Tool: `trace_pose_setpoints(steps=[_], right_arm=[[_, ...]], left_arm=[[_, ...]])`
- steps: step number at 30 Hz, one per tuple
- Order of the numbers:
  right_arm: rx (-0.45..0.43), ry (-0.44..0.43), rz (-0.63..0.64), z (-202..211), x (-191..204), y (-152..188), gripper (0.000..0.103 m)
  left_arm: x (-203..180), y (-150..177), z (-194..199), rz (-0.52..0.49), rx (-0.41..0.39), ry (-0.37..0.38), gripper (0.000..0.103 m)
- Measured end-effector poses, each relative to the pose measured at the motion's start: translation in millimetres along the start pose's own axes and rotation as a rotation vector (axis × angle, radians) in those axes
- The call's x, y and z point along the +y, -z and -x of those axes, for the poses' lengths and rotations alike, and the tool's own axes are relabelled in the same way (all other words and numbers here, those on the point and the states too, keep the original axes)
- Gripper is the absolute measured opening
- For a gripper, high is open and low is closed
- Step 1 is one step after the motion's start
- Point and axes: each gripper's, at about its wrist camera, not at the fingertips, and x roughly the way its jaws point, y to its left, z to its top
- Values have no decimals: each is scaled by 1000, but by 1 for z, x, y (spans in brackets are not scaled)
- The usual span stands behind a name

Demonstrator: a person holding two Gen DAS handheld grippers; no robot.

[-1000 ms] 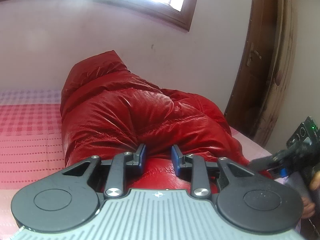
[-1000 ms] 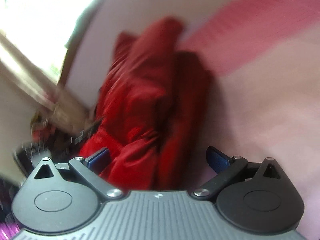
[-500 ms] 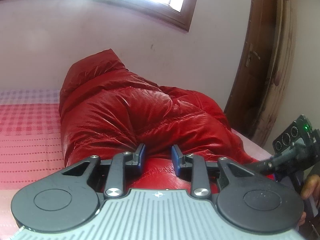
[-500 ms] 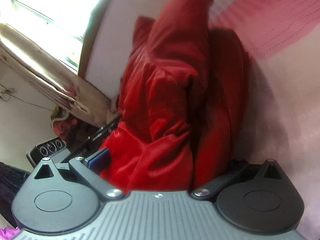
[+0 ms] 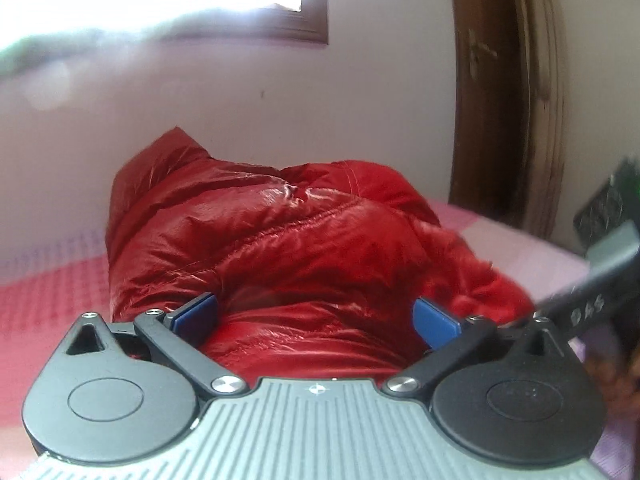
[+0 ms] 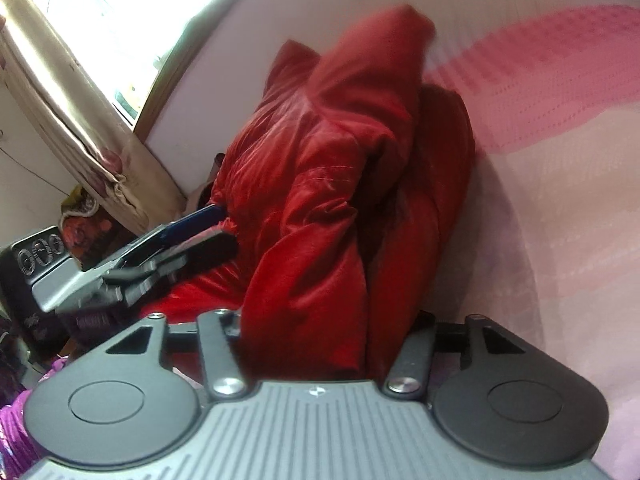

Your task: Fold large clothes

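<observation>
1. Left wrist view: my left tool (image 5: pixel 316 314) is released, its blue pads spread wide with the red puffer jacket (image 5: pixel 280 248) bulging between them but not pinched. The jacket lies in a folded heap on the pink bed (image 5: pixel 52 296), close to the wall. If I close here, I judge the slick, puffy shell may squirt out, or I may catch only the top layer.
2. Right wrist view: my right tool (image 6: pixel 320 332) is clenched on a thick bunch of the jacket's edge (image 6: pixel 312 280), several layers together. Air-filled padding could creep out of that grip if I pull hard or fast.
3. With only one tool holding, lifting now would likely let the stacked layers (image 6: pixel 424 184) slide apart and the fold spring open.
4. My two tools sit near each other; the left one's fingers (image 6: pixel 192 220) show just beside the jacket in the right view, so a careless swing could knock them together.
5. The jacket is near the bed's far edge by the door (image 5: pixel 500 80); a drag that way could tip it off.
</observation>
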Motion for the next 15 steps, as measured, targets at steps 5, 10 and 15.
trace_pose_setpoints(steps=[5,10,15], right_arm=[[21,-15,-47,1,-5,-3,57],[35,-16,-154,-4,-18,-5,89],[10,-37,-184,-7,-24,-5,92]], left_arm=[[8,-1,1,28,2,19,103],[6,-3,1,18,2,14,103],[6,-1,2,25,-3,11,103]])
